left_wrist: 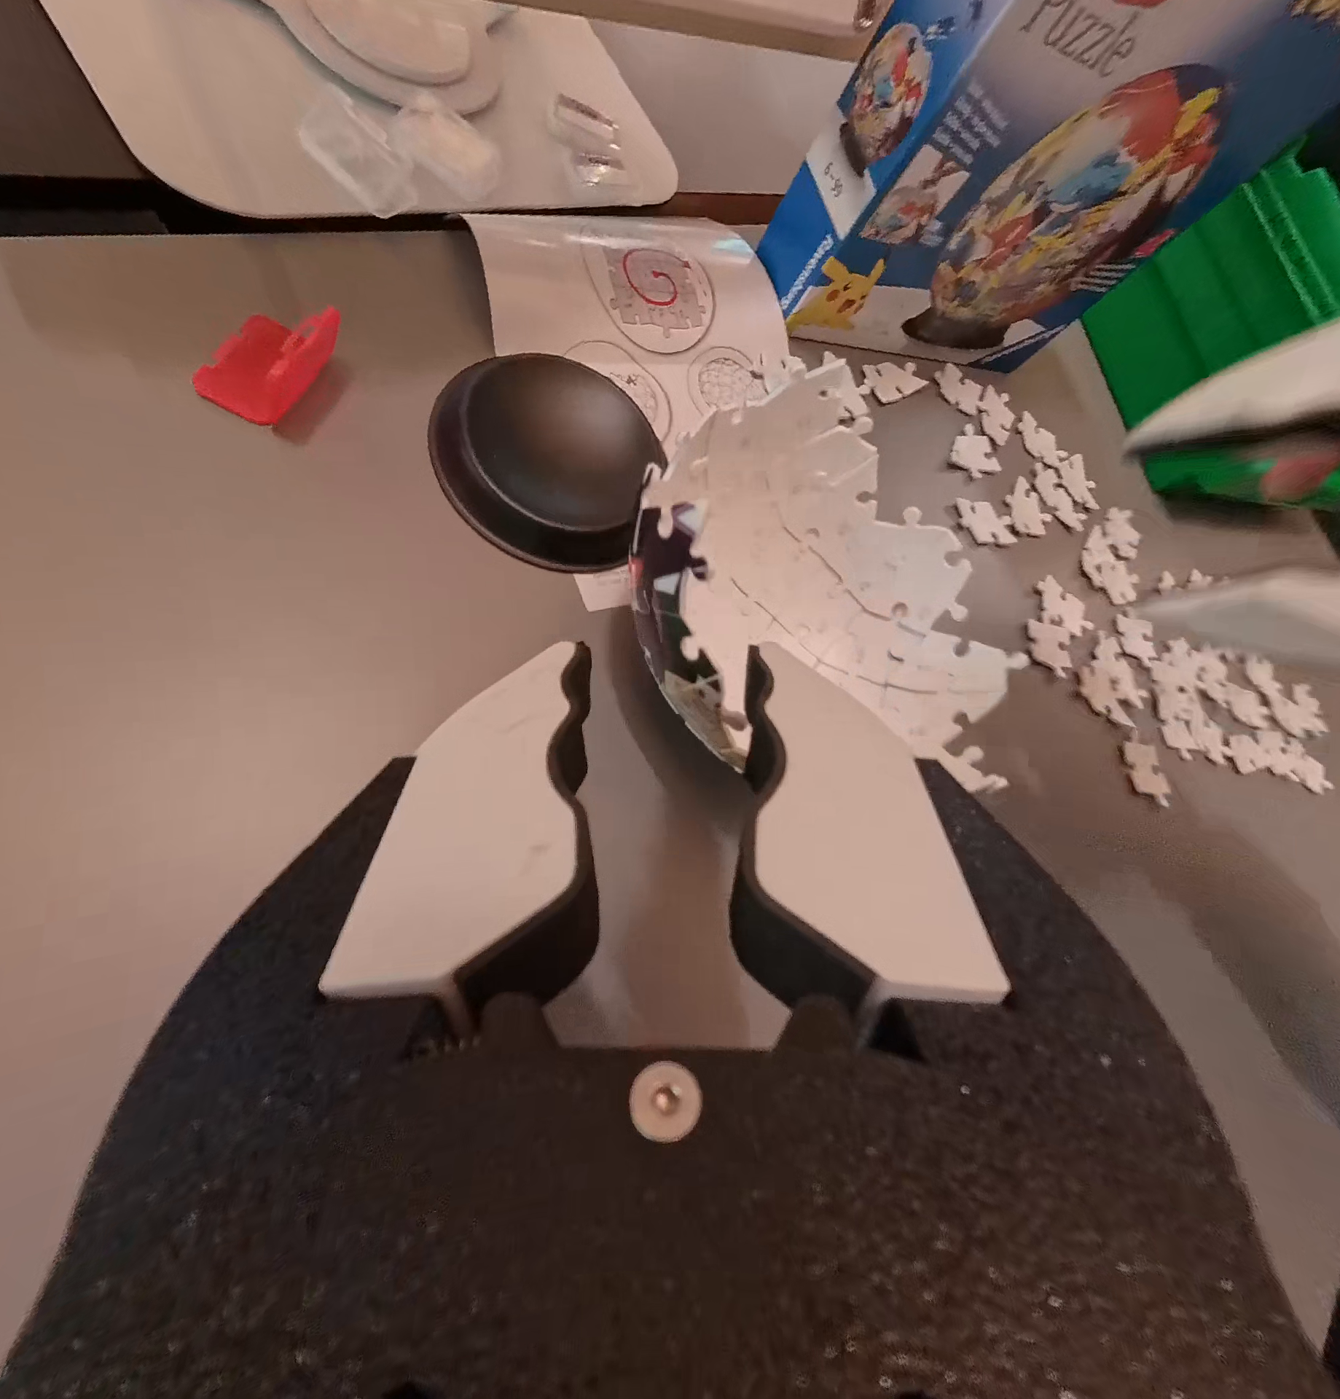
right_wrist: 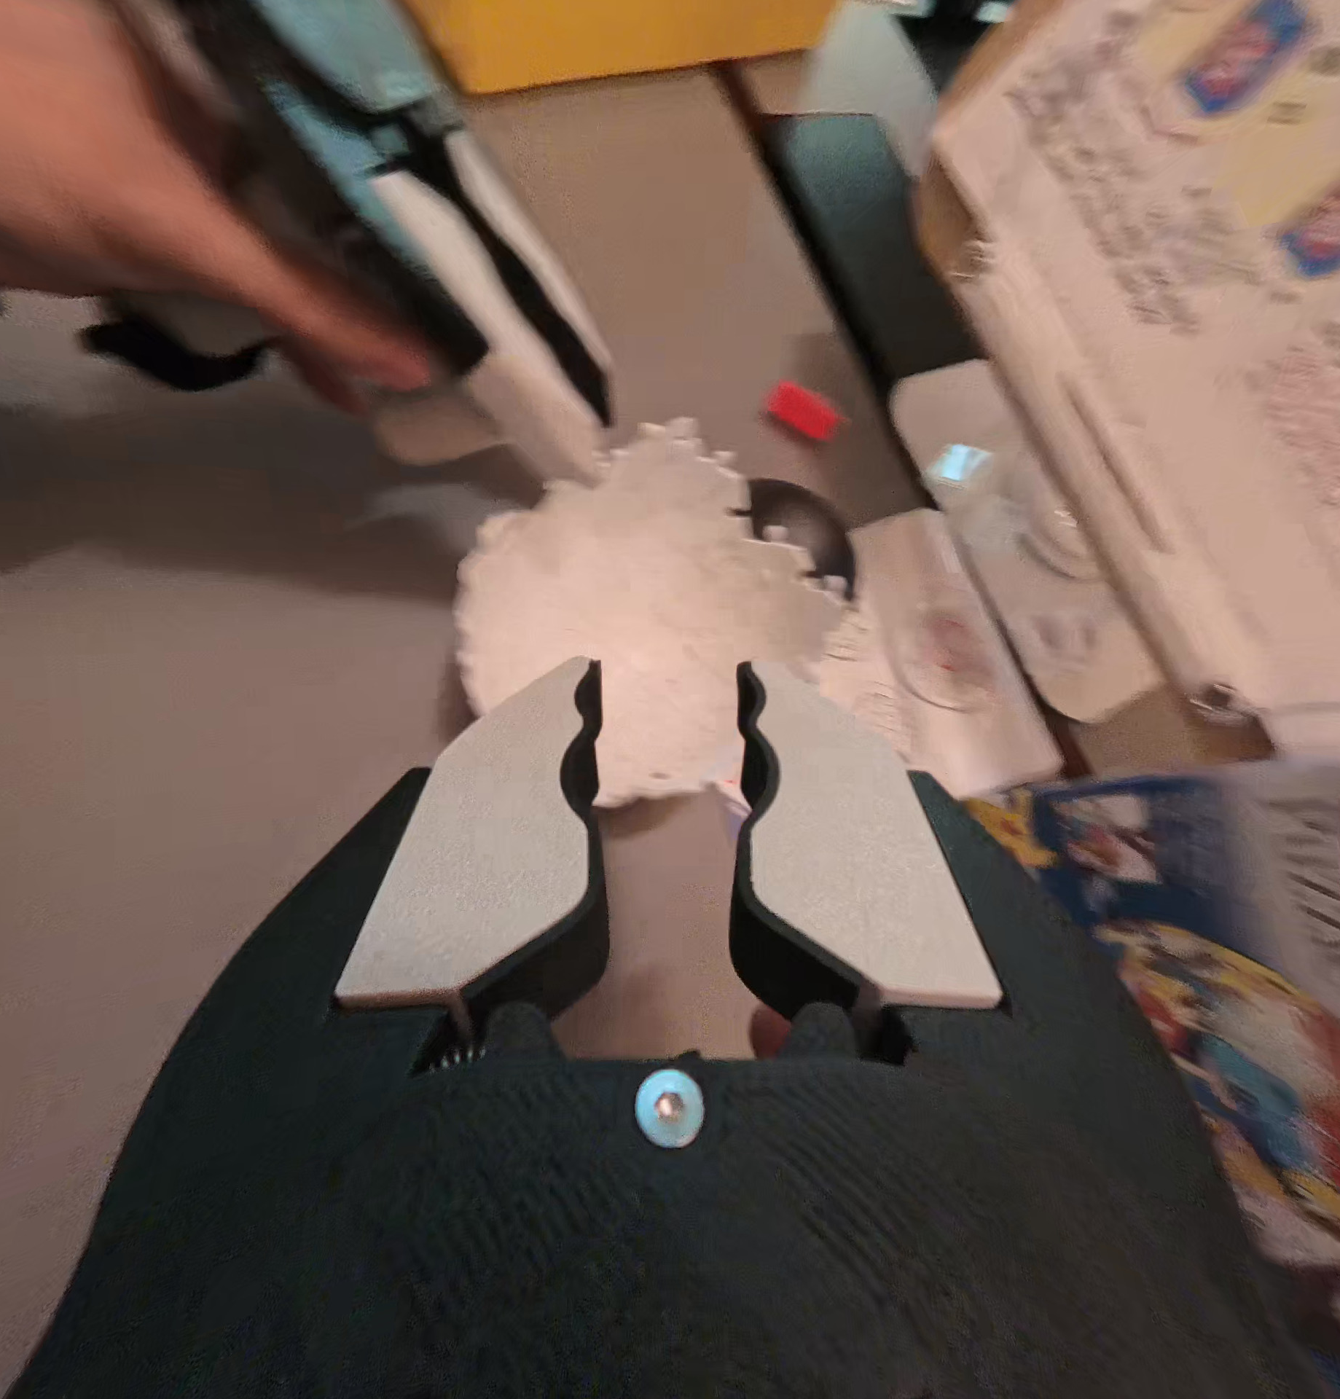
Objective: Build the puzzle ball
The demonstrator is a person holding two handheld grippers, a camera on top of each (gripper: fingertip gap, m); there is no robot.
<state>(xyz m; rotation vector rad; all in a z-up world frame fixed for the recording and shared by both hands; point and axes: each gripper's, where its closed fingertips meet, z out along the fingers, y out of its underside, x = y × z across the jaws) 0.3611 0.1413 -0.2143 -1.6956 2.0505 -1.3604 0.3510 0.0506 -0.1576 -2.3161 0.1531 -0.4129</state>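
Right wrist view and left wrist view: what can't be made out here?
- Right wrist view: motion blur smears the half-built puzzle shell; piece seams unreadable.
- Right wrist view: the shell hides most of the black stand.
- Left wrist view: whether the left claw touches the shell is unclear.
- Left wrist view: right claw blurred, cut off by the edge.

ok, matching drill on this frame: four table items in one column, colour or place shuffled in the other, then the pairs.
Things:
1. clip
2. stand
3. loose puzzle pieces
4. puzzle box

Descriptions:
A. blue, upright at the back right of the table
B. white backs up, scattered right of the half-built shell
C. red, alone on the left of the table
D. black, round, on the instruction sheet

Pairs: 1-C, 2-D, 3-B, 4-A
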